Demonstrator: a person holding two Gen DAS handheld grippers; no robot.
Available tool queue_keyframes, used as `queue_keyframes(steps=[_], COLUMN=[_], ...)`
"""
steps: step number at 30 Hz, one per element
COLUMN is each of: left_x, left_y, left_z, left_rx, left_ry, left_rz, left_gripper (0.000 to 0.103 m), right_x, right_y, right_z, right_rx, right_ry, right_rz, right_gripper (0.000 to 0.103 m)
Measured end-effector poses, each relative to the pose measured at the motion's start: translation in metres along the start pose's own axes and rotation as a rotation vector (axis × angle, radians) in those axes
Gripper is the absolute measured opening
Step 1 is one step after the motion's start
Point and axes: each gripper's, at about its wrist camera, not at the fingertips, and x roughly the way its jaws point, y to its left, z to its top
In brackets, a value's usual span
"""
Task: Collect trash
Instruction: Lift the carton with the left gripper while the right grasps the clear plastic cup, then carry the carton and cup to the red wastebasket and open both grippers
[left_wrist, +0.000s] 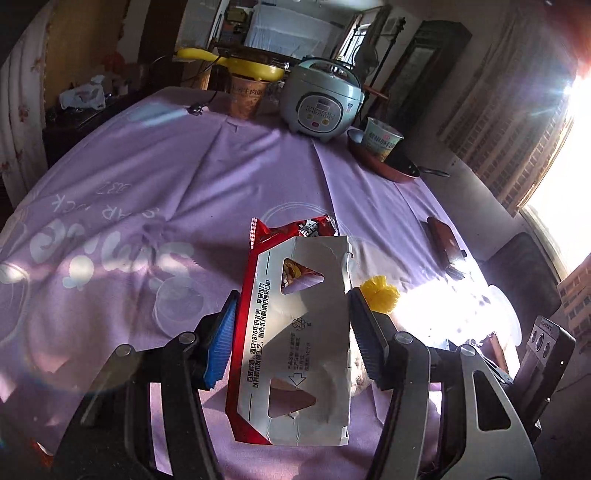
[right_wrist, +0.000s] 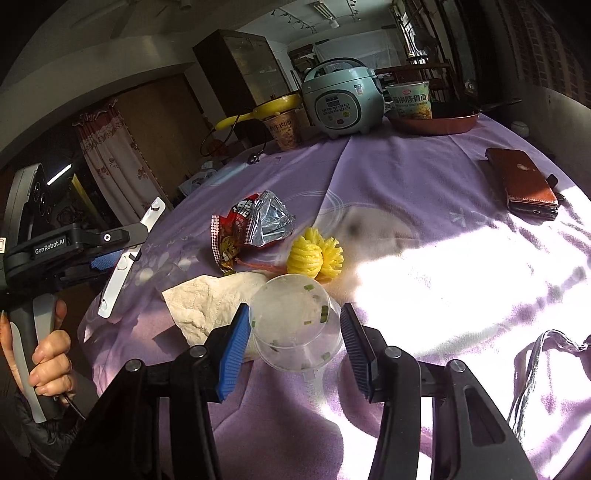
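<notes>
two handheld grippers work over a table covered in a purple cloth (right_wrist: 406, 177). the left gripper (left_wrist: 291, 332) is clamped on a flattened cardboard carton (left_wrist: 295, 332), grey inside with a red printed edge, its blue pads pressing both long sides and holding it above the cloth. the right gripper (right_wrist: 291, 343) grips a clear plastic cup (right_wrist: 295, 325) lying on its side, with green scraps stuck inside. just beyond the cup lie a crumpled white napkin (right_wrist: 207, 302), a yellow pom-pom-like ball (right_wrist: 314, 256) and a torn red and silver snack wrapper (right_wrist: 251, 229). farther back stand a pale blue rice cooker (right_wrist: 343, 99), two instant noodle cups and a red pan (right_wrist: 436, 123). a brown phone case (right_wrist: 524, 184) lies off to the right.
</notes>
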Motion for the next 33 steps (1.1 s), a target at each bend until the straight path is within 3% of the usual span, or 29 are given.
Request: queue_keyframes(steps=[8,17,27,33], left_x=[-0.044,-0.099,-0.172,-0.21], left_y=[0.026,0.073,0.163,0.23], left_z=[-0.016,-0.049,-0.11,-0.161], left_rx=[-0.033,-0.11,-0.294,-0.466], left_ry=[-0.061,-0.123,-0.193,-0.211], left_rz=[0.037,0.118,0.289,0.413], left_gripper=[0.058,0.058,0.058,0.058], right_x=[-0.022,-0.028,-0.015,-0.003], right_y=[0.004,0.04,0.105,0.155], right_z=[0.012,0.013,0.011,0.008], right_rx=[0.035,-0.024,-0.134,-0.22], right_ry=[-0.029,-0.026,0.026,0.071], right_rz=[0.101,0.152,0.229,0.281], right_gripper=[0.05,0.05,0.05,0.05])
